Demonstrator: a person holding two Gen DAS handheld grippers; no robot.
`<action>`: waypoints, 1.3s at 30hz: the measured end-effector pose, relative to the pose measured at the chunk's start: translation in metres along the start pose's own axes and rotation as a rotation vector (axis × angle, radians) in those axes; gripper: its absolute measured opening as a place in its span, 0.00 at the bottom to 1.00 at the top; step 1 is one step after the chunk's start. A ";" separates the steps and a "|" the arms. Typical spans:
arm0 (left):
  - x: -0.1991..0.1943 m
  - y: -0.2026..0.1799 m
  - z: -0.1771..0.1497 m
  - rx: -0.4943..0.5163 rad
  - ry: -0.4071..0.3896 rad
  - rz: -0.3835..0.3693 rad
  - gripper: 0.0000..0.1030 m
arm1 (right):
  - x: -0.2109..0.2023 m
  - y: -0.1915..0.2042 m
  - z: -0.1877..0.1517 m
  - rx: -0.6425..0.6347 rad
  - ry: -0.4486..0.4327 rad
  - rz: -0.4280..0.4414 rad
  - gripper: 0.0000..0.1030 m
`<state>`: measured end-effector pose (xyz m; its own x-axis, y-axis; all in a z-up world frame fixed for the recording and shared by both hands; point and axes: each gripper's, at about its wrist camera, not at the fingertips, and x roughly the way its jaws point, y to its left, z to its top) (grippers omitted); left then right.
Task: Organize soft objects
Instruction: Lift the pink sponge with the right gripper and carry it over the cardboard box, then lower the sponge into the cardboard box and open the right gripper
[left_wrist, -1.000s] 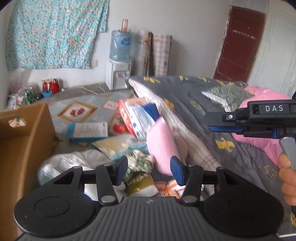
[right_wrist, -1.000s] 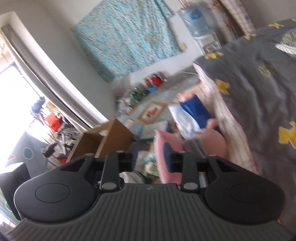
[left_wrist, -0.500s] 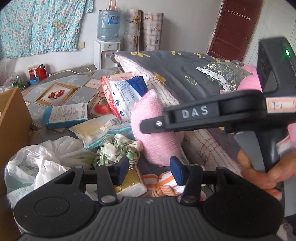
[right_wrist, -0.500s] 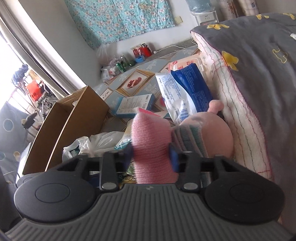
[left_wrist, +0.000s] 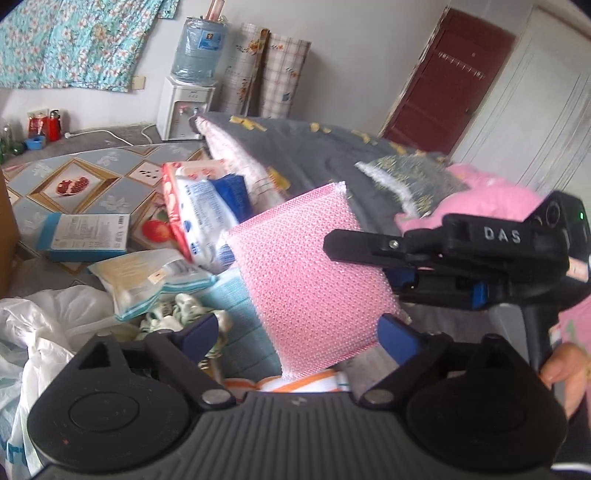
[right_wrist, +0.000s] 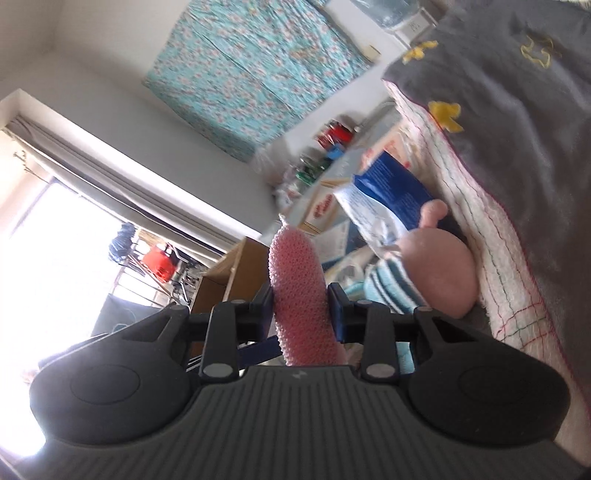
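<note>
A pink mesh sponge pad (left_wrist: 306, 273) hangs in the air in the left wrist view. My right gripper (left_wrist: 391, 266) reaches in from the right and holds it by its right edge. In the right wrist view the pad (right_wrist: 299, 288) shows edge-on between the blue pads, and my right gripper (right_wrist: 300, 306) is closing and pressing on it. My left gripper (left_wrist: 299, 328) is below and in front of the pad, its jaws opening wide. The pad's lower part hangs between its fingers, with the right fingertip (left_wrist: 397, 328) near the pad's edge.
A pink plush toy (right_wrist: 439, 273) in striped cloth lies against the grey quilt (right_wrist: 517, 110). On the floor lie a blue-white tissue pack (left_wrist: 207, 214), a blue box (left_wrist: 88, 236), a white plastic bag (left_wrist: 44, 325) and a green-white cloth (left_wrist: 177, 314). A cardboard box (right_wrist: 229, 273) stands further left. A hand (left_wrist: 565, 373) grips the right gripper's handle.
My right gripper closed on the pink pad and lifted it from beside the bed, rolling as it moved. My left gripper's jaws spread wide, and the pad now hangs between them.
</note>
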<state>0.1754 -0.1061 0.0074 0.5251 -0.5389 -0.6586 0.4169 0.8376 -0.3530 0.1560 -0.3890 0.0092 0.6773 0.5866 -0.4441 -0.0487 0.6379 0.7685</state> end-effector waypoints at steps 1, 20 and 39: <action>-0.004 -0.001 0.000 -0.005 -0.007 -0.005 0.92 | -0.004 0.005 0.000 -0.015 -0.011 -0.007 0.28; -0.155 0.061 -0.017 -0.151 -0.250 0.216 0.92 | 0.116 0.170 -0.035 -0.170 0.199 0.168 0.28; -0.247 0.230 -0.051 -0.450 -0.352 0.628 0.92 | 0.461 0.235 -0.056 -0.316 0.493 -0.227 0.29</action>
<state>0.1040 0.2242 0.0548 0.7916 0.1043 -0.6021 -0.3253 0.9060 -0.2707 0.4161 0.0591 -0.0405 0.2820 0.5321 -0.7984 -0.2086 0.8462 0.4903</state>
